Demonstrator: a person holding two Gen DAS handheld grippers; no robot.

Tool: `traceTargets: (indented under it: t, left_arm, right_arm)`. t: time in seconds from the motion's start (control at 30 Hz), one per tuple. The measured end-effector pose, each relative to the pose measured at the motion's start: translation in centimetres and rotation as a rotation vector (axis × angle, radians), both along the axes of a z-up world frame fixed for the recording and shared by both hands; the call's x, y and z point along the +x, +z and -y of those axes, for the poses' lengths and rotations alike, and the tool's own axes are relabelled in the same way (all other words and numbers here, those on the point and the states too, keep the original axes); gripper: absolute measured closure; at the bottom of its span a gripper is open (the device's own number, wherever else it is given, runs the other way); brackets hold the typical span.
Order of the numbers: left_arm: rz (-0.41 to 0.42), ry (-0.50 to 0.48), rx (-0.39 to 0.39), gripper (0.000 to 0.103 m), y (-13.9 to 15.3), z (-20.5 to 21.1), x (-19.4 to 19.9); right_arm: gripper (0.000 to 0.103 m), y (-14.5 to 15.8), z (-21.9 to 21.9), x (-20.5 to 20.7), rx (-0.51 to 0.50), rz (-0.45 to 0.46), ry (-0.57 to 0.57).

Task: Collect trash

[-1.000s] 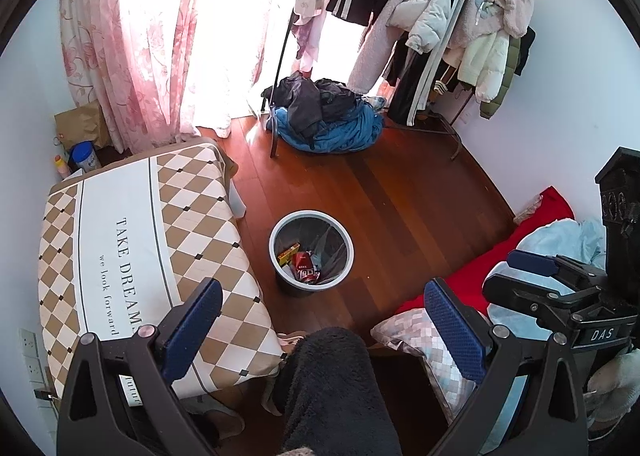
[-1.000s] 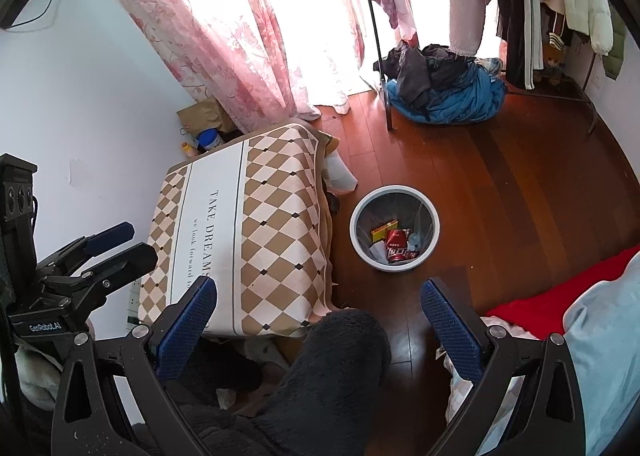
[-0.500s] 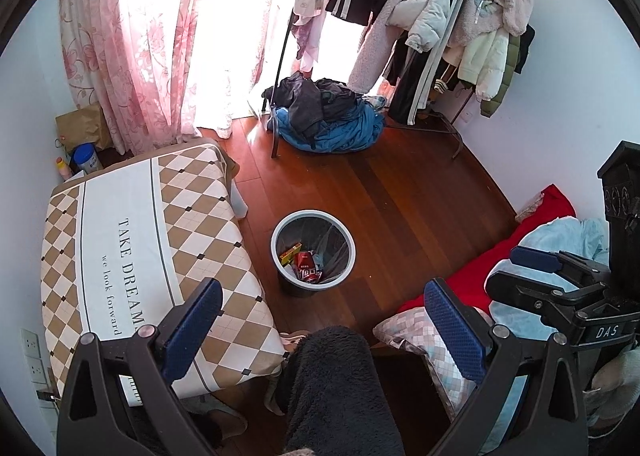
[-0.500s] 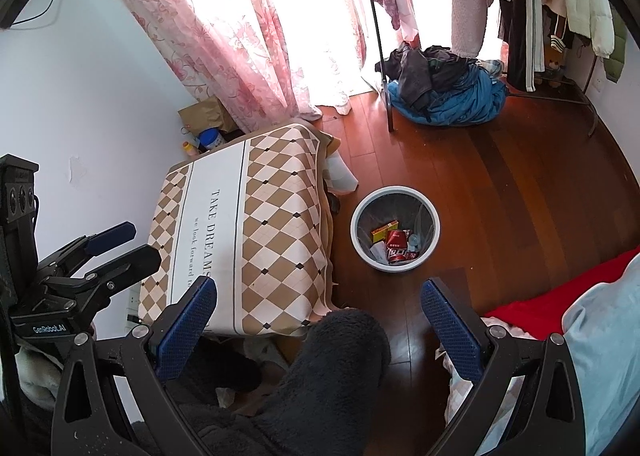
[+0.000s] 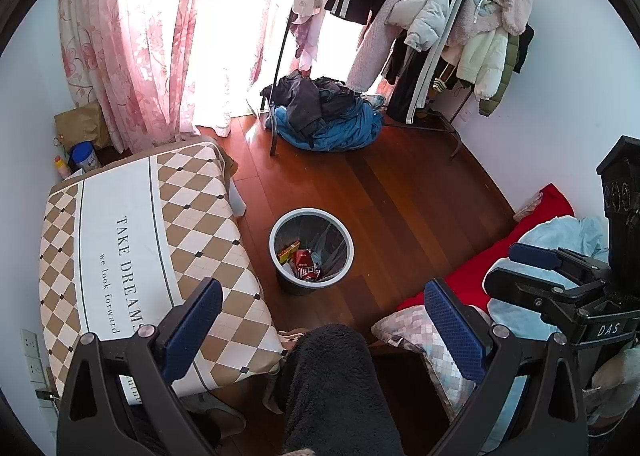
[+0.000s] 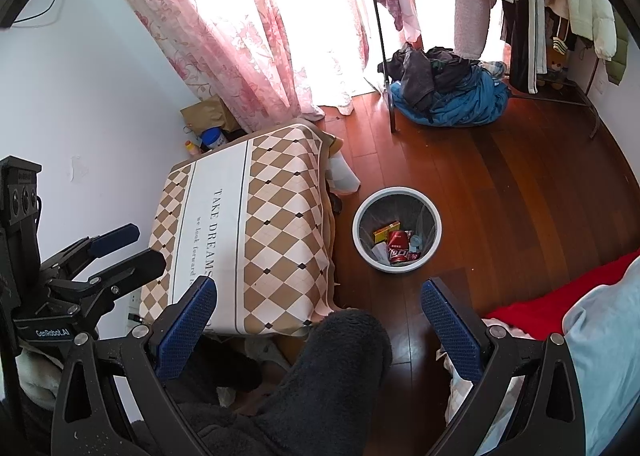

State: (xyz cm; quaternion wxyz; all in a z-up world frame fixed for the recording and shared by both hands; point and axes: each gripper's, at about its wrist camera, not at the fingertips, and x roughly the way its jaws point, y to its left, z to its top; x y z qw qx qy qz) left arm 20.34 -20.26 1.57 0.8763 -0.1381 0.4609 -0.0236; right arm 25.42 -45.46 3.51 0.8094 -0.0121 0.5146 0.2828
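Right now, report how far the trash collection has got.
Done: the bin on the floor holds a red can, a yellow packet and some wrappers. In hand: nothing; the left tool and right tool are both open and empty. Left: no loose trash shows on the checked tablecloth or the wooden floor.

Ahead of the left gripper [image 5: 323,326], on the floor [image 5: 416,200], stands the bin [image 5: 311,251], with a can [image 5: 305,265] and a small box [image 5: 289,251] inside it. Left of the gripper is the table [image 5: 132,240], the bin just beside its edge. Behind the table, against the wall, sit a paper bag [image 5: 80,124] and a canister [image 5: 85,157]. Far ahead, beyond the bin, a heap of clothes [image 5: 324,118] lies at the foot of a clothes rack [image 5: 444,16]. To the right lies bedding [image 5: 548,240], where the right gripper [image 5: 532,268] hangs. Near, between the fingers, is the person's knee [image 5: 332,376].
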Motion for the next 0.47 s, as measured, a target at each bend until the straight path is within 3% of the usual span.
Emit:
traceTargets:
  t: [0.47]
  left_arm:
    - [0.013,0.000,-0.010,0.000,0.56,-0.10,-0.18]
  right_arm:
    - [0.000,-0.08,-0.24,0.02,0.000,0.005,0.001]
